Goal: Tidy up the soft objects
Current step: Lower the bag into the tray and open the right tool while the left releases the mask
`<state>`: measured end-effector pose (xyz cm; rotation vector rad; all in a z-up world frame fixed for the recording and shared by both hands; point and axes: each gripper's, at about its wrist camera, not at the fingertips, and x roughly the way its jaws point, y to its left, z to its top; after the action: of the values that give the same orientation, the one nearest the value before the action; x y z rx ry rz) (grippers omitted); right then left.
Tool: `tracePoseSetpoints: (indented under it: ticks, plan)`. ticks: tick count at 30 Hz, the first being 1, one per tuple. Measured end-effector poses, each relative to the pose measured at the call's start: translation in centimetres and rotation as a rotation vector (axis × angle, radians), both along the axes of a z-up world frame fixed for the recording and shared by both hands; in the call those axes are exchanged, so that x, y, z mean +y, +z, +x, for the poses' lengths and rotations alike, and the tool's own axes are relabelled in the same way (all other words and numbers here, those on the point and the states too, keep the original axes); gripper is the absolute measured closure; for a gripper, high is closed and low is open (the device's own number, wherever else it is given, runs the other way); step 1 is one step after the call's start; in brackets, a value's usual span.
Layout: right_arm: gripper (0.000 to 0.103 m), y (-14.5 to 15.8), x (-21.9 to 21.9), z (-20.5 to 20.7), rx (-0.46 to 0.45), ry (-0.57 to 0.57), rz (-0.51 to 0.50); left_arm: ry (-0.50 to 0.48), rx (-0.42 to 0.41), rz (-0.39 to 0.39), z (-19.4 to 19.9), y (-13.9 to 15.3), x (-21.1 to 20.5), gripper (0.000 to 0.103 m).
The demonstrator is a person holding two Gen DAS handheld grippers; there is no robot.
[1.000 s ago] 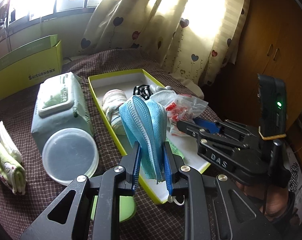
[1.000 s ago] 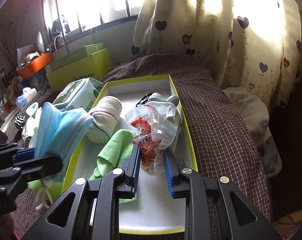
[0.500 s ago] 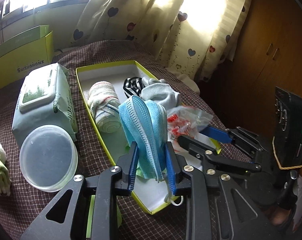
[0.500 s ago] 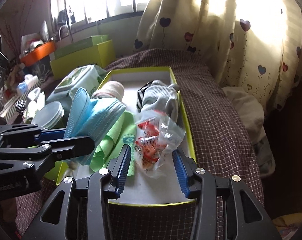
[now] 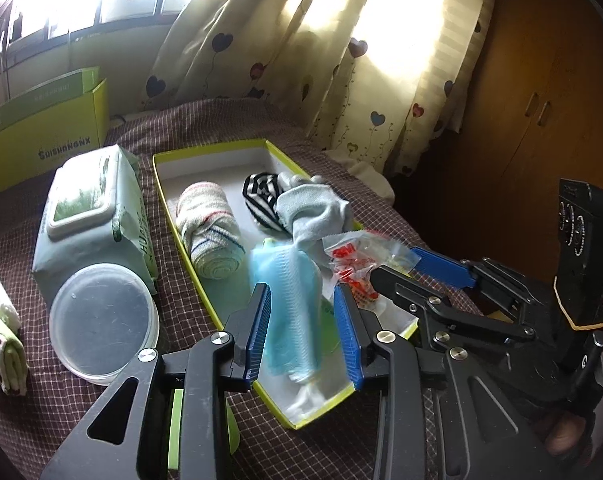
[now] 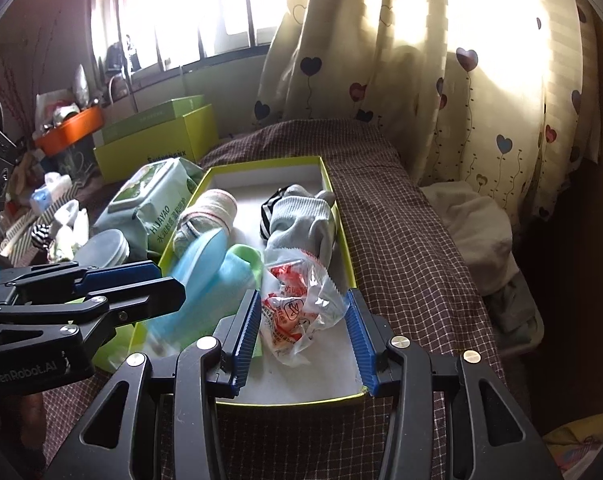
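Left claw (image 5: 303, 336) opening, mask (image 5: 291, 308) dropping free into box (image 5: 205, 152); right claw (image 6: 303, 340) released, packet (image 6: 297, 300) already delivered.

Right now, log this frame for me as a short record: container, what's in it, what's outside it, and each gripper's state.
container: open yellow-green box on the checked cloth
in box: rolled striped towel, grey socks, striped sock, green cloth
left gripper: jaws opening, blue face masks loose between them, over the box
right gripper: open, clear snack packet lying between the jaws in the box
outside box: wet wipes pack, round plastic lid
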<state>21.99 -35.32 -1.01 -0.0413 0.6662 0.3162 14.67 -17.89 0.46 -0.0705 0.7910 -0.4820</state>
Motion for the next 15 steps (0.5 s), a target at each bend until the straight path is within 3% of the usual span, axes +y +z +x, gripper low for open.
tracePoseSetpoints:
  ticks: [15]
  plan:
    - [0.061,1.9,1.1,-2.5,-0.036,0.0,-0.005,0.03,-0.059,-0.034,-2.5,2.1,2.4,0.069]
